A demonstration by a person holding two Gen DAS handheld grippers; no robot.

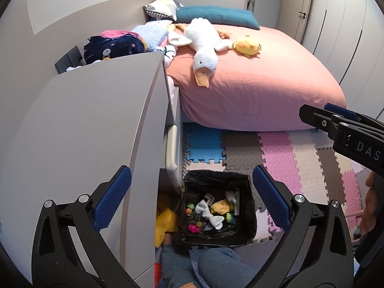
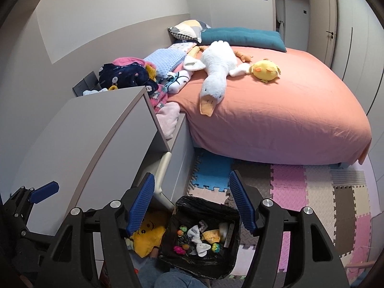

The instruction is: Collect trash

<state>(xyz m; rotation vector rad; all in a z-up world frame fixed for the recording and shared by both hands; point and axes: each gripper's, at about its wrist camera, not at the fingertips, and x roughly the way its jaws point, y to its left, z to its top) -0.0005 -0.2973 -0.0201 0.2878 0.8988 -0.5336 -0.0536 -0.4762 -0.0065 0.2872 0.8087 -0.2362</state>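
A square bin lined with a black bag [image 1: 244, 187] stands on the floor by the grey cabinet; it also shows in the right wrist view [image 2: 204, 204]. Inside lie white crumpled tissues [image 1: 208, 213], a yellow wrapper [image 1: 222, 206] and small bright bits [image 1: 193, 228]. My left gripper [image 1: 192, 196] is open and empty, held above the bin. My right gripper [image 2: 190, 206] is open and empty, also above the bin; it shows at the right in the left wrist view [image 1: 319, 117].
A grey cabinet [image 1: 96, 124] stands left of the bin, with a yellow plush [image 2: 146, 237] on the floor below it. The pink bed [image 1: 252, 84] holds a white goose plush [image 1: 204, 45] and a yellow chick plush [image 1: 247, 45]. Foam puzzle mats [image 1: 276, 151] cover the floor.
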